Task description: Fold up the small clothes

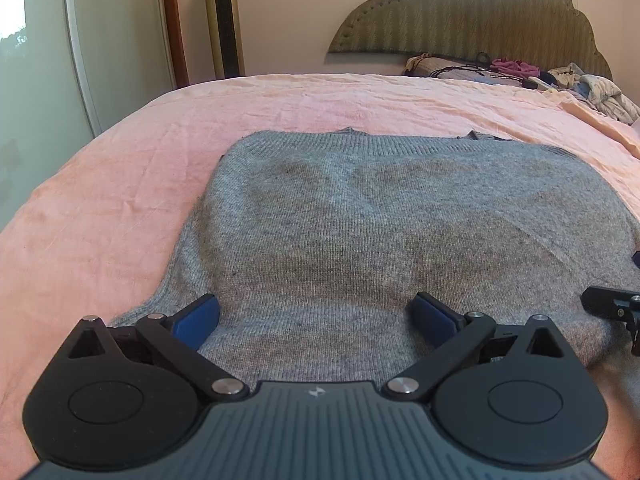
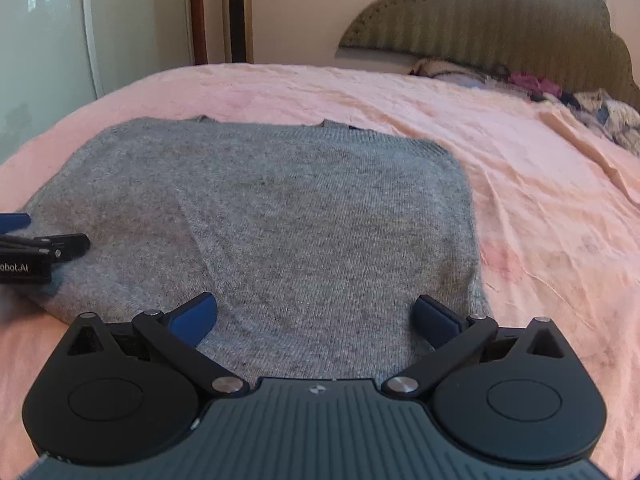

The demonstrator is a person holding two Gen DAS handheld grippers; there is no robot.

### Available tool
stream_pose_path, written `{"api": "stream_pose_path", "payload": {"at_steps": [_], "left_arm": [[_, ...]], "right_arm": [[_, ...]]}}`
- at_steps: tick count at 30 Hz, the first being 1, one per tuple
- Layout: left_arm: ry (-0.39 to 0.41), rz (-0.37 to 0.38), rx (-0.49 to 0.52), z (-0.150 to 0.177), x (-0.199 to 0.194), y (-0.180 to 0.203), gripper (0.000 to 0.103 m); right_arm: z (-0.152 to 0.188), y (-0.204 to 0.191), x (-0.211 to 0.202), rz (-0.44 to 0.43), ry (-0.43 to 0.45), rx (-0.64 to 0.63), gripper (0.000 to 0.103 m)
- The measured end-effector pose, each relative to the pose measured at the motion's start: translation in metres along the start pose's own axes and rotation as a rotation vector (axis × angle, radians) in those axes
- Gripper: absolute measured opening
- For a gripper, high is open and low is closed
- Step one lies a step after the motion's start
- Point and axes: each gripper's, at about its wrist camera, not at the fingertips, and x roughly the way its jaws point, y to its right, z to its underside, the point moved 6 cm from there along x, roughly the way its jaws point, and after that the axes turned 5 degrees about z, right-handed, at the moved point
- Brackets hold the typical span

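Left wrist view shows your left claw [image 1: 316,316] and right claw [image 2: 316,316] both spread wide over the grey sweater's [image 1: 360,220] near edge — pinch too deep and you'll drag the pink bedsheet [image 1: 120,184] up too.

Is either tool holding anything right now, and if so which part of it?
Nothing is held. The left tool and the right tool both stand open over the near edge of the grey sweater, which lies flat on the pink bedsheet.

Heathered grey knit sweater [image 1: 360,216] is lying on pink sheet [image 1: 120,200]; olive herringbone headboard [image 1: 480,12] is standing behind.
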Motion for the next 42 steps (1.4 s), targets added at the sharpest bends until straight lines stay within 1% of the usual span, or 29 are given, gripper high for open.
{"api": "stream_pose_path", "payload": {"at_steps": [3, 5, 7, 9, 11, 13, 14, 16, 18, 20, 21, 22, 23, 24, 26, 27, 29, 30, 32, 33, 34, 36, 37, 38, 39, 40, 41, 42], "left_arm": [[0.008, -0.003, -0.009, 0.001, -0.004, -0.002, 0.103], [0.031, -0.034, -0.055, 0.002, -0.015, -0.009, 0.103], [0.062, -0.035, -0.151, 0.005, -0.035, -0.021, 0.103], [0.088, 0.005, -0.284, 0.012, -0.056, -0.036, 0.103], [0.072, 0.059, -0.43, 0.023, -0.068, -0.049, 0.103], [0.036, 0.106, -0.577, 0.034, -0.071, -0.059, 0.103], [0.013, 0.144, -0.653, 0.039, -0.069, -0.063, 0.103], [0.048, 0.174, -0.755, 0.041, -0.071, -0.069, 0.103], [0.046, 0.204, -0.823, 0.038, -0.065, -0.074, 0.103], [0.066, 0.189, -0.863, 0.033, -0.056, -0.076, 0.102], [0.07, 0.176, -0.872, 0.029, -0.052, -0.079, 0.098], [0.065, 0.146, -0.868, 0.025, -0.045, -0.08, 0.069], [0.021, 0.116, -0.856, 0.023, -0.037, -0.08, 0.023], [-0.018, 0.099, -0.856, 0.024, -0.03, -0.081, 0.013], [-0.018, 0.121, -0.884, 0.025, -0.026, -0.082, 0.012], [-0.019, 0.118, -0.877, 0.024, -0.026, -0.083, 0.013], [-0.011, 0.088, -0.849, 0.024, -0.027, -0.082, 0.006], [-0.01, 0.064, -0.801, 0.021, -0.028, -0.078, 0.006], [0.012, -0.011, -0.625, 0.007, -0.035, -0.062, 0.005], [0.047, -0.035, -0.513, -0.001, -0.042, -0.048, 0.005], [0.096, -0.044, -0.373, -0.011, -0.05, -0.03, 0.005], [0.186, -0.058, -0.093, -0.023, -0.062, 0.013, 0.005], [0.207, -0.041, 0.014, -0.024, -0.065, 0.033, 0.005], [0.214, -0.024, 0.098, -0.023, -0.064, 0.049, 0.005], [0.218, -0.024, 0.172, -0.021, -0.062, 0.064, 0.005], [0.219, -0.023, 0.222, -0.018, -0.06, 0.073, 0.005], [0.216, -0.02, 0.256, -0.014, -0.057, 0.08, 0.005], [0.212, -0.022, 0.281, -0.011, -0.055, 0.083, 0.005]], "right_arm": [[0.0, 0.001, 0.0, -0.001, -0.001, -0.003, 0.103], [0.0, 0.001, 0.0, -0.002, 0.001, -0.001, 0.103], [0.0, 0.001, -0.001, -0.003, 0.002, 0.001, 0.103], [0.001, 0.001, -0.001, -0.003, 0.003, 0.002, 0.103], [0.001, 0.001, -0.001, -0.003, 0.004, 0.002, 0.103], [0.001, 0.001, -0.001, -0.003, 0.004, 0.002, 0.103], [0.001, 0.001, -0.001, -0.004, 0.004, 0.002, 0.103], [0.001, 0.001, -0.001, -0.004, 0.004, 0.002, 0.103], [0.001, 0.001, -0.001, -0.005, 0.004, 0.004, 0.103], [0.0, 0.001, -0.001, -0.007, 0.005, 0.006, 0.103], [0.0, 0.001, -0.001, -0.007, 0.005, 0.007, 0.103], [0.0, 0.001, -0.001, -0.008, 0.006, 0.007, 0.103], [0.0, 0.001, -0.002, -0.008, 0.006, 0.008, 0.103], [0.0, 0.001, -0.002, -0.009, 0.007, 0.01, 0.103], [0.0, 0.001, -0.002, -0.011, 0.008, 0.013, 0.103], [0.0, 0.0, -0.002, -0.011, 0.008, 0.013, 0.103], [0.0, 0.0, -0.002, -0.011, 0.007, 0.013, 0.103], [0.0, 0.0, -0.002, -0.012, 0.005, 0.012, 0.103], [-0.005, 0.0, -0.002, -0.017, -0.022, 0.007, 0.103], [-0.014, 0.001, -0.003, -0.039, -0.049, 0.025, 0.103], [-0.026, 0.001, -0.006, -0.087, -0.051, 0.056, 0.103], [-0.06, -0.002, -0.015, -0.191, -0.015, 0.115, 0.103], [-0.079, -0.007, -0.015, -0.244, -0.012, 0.126, 0.103], [-0.097, -0.015, -0.011, -0.309, -0.032, 0.131, 0.103], [-0.112, -0.025, -0.003, -0.387, -0.081, 0.139, 0.103], [-0.124, -0.037, 0.009, -0.48, -0.156, 0.16, 0.103], [-0.133, -0.05, 0.024, -0.581, -0.244, 0.193, 0.103], [-0.139, -0.062, 0.039, -0.663, -0.313, 0.22, 0.103]]}}
